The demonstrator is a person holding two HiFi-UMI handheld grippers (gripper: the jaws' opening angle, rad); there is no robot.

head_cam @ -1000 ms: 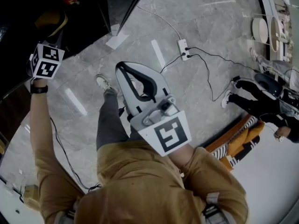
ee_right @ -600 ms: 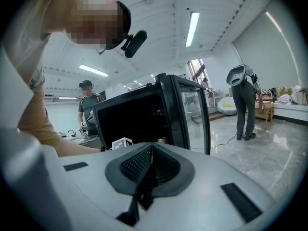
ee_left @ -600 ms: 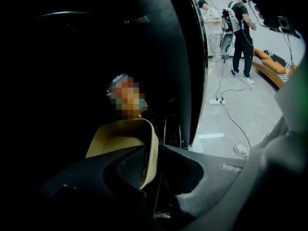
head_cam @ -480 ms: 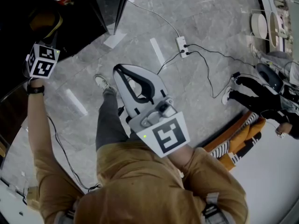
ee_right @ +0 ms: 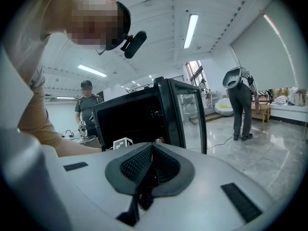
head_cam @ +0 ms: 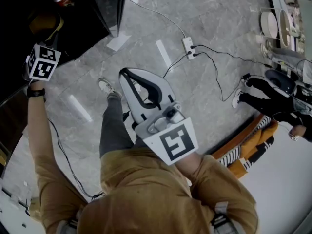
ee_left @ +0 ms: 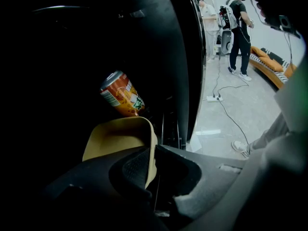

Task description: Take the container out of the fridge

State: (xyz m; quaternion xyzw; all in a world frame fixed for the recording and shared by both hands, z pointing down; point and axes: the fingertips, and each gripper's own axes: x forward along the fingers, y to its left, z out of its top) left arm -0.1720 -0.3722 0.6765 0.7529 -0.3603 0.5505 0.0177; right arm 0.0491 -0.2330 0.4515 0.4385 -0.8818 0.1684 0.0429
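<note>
A yellow container [ee_left: 115, 138] sits in the dark fridge [ee_left: 72, 47], and my left gripper [ee_left: 150, 160] is shut on its right rim. An orange drink can [ee_left: 121, 94] leans tilted just behind the container. From the head view, the left gripper's marker cube [head_cam: 43, 62] is at the fridge mouth with the container [head_cam: 46, 22] beyond it. My right gripper [head_cam: 128, 73] hangs shut over the floor with nothing in it. The right gripper view has its jaws [ee_right: 151, 150] pressed together, facing the open fridge [ee_right: 130, 117].
The glass fridge door [ee_left: 185, 57] stands open to the right of the container. A power strip [head_cam: 189, 48] and cables [head_cam: 219, 82] lie on the marble floor. A person [ee_right: 239, 102] stands further off, near an orange sofa [head_cam: 248, 147].
The left gripper has drifted slightly left at the fridge mouth, still holding the container. The right gripper has hardly moved.
</note>
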